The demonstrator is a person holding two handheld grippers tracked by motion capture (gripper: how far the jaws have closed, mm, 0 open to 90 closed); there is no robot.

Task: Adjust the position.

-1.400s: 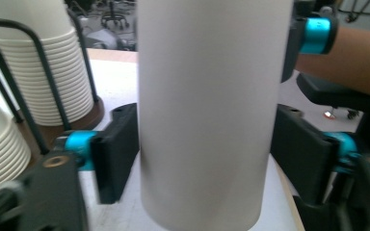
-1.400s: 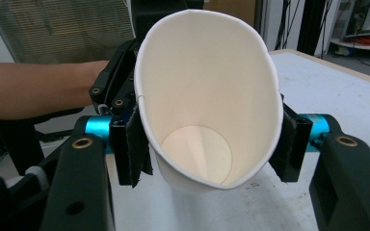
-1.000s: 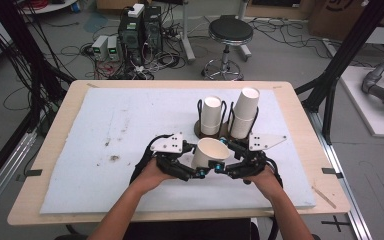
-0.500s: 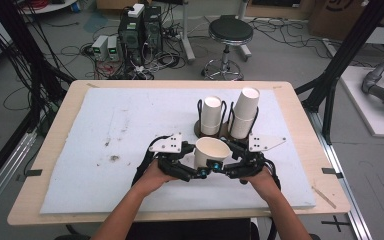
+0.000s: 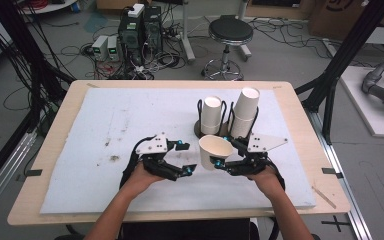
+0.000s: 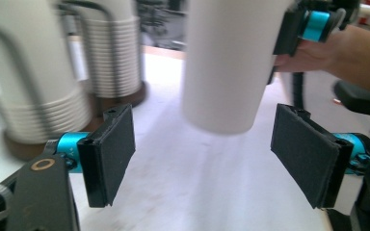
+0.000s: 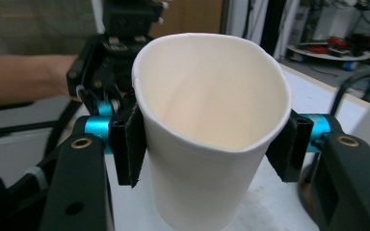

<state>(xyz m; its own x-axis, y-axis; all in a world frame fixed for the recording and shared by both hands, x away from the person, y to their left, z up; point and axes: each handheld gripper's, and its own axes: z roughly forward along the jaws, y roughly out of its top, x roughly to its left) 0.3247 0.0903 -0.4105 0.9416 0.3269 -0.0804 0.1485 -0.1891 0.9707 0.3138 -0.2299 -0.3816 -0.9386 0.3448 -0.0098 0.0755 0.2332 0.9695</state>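
My right tool (image 5: 219,163) is clamped on the cup (image 5: 214,151), upright, held above the counter (image 5: 80,130). Left tool (image 5: 186,159) jaws apart, empty, just left of it; cup stacks (image 5: 212,116) behind.

left claw (image 5: 186,158) jaws apart | right claw (image 5: 223,154) clamped, gripping

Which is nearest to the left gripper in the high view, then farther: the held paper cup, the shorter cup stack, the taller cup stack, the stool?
1. Held paper cup, just right of the left gripper, in the right gripper.
2. Shorter cup stack, behind the cup.
3. Taller cup stack, farther right.
4. Stool, on the floor beyond the table.
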